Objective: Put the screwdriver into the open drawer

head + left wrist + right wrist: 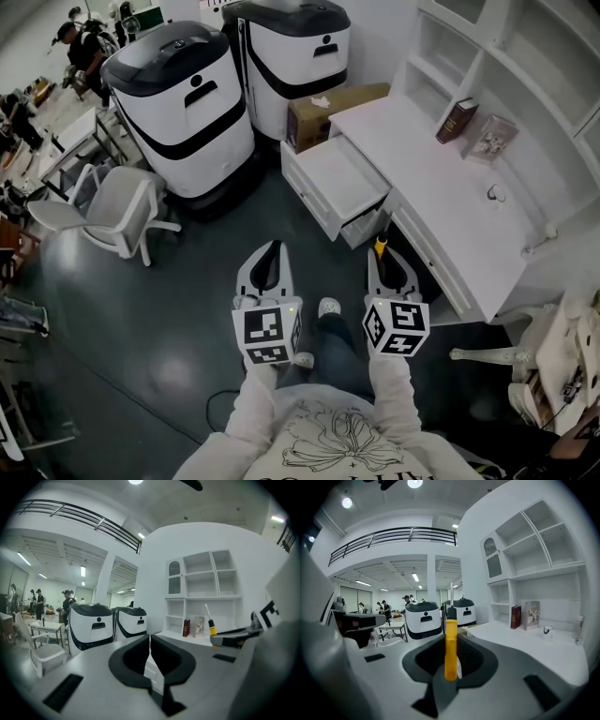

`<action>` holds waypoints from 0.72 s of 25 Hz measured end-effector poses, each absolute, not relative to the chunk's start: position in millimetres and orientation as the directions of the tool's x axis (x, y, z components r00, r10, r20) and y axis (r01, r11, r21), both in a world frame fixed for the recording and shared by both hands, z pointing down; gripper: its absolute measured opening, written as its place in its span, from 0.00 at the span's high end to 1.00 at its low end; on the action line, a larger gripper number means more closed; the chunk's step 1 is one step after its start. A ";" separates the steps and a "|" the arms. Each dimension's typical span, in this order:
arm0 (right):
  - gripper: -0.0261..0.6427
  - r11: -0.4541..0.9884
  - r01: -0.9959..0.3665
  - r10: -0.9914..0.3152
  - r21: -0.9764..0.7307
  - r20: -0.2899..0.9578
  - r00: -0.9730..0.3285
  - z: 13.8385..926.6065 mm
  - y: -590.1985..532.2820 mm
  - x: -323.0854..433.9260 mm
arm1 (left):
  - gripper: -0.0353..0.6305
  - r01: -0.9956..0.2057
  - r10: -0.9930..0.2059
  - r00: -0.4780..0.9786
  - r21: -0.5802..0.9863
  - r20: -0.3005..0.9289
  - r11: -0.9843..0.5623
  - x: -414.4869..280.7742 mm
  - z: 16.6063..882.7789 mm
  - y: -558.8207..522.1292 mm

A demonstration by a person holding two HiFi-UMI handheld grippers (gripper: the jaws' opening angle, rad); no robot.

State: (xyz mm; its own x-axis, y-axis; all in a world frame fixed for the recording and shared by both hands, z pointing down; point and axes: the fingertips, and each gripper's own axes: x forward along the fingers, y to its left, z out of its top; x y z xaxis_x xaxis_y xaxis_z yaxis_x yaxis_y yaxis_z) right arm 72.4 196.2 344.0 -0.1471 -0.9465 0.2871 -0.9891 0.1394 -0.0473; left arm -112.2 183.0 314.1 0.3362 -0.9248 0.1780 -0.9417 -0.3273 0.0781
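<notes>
The fingers of my right gripper (pixel 451 639) clamp the screwdriver (pixel 450 644) by its yellow handle, tip up; in the head view it sits lower centre, just below the open drawer (pixel 333 183) of the desk (pixel 441 183); my left gripper (pixel 150 641) is closed, empty.

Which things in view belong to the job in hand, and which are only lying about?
Job: screwdriver, held in the right tongs; open drawer.
Lying about: red book; cardboard box; white chair.
</notes>
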 end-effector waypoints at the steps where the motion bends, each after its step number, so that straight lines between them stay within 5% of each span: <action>1: 0.86 0.143 -0.989 -0.946 -0.047 0.289 -0.150 344.7 189.9 73.8 | 0.93 -0.943 -0.925 0.334 0.080 0.181 -0.324 -110.8 314.8 177.1; 18: 0.86 0.227 -0.972 -0.931 -0.065 0.279 -0.236 340.3 20.3 120.9 | 0.93 -0.967 -0.949 0.253 0.058 0.186 -0.246 -63.2 309.6 28.8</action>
State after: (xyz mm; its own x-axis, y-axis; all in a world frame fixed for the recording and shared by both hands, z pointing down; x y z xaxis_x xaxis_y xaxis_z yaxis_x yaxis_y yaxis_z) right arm 120.9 20.3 340.3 -0.2361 -0.9307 0.2794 -0.9717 0.2270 -0.0652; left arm -63.2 28.8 309.6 0.2528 -0.9494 0.1861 -0.9675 -0.2462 0.0581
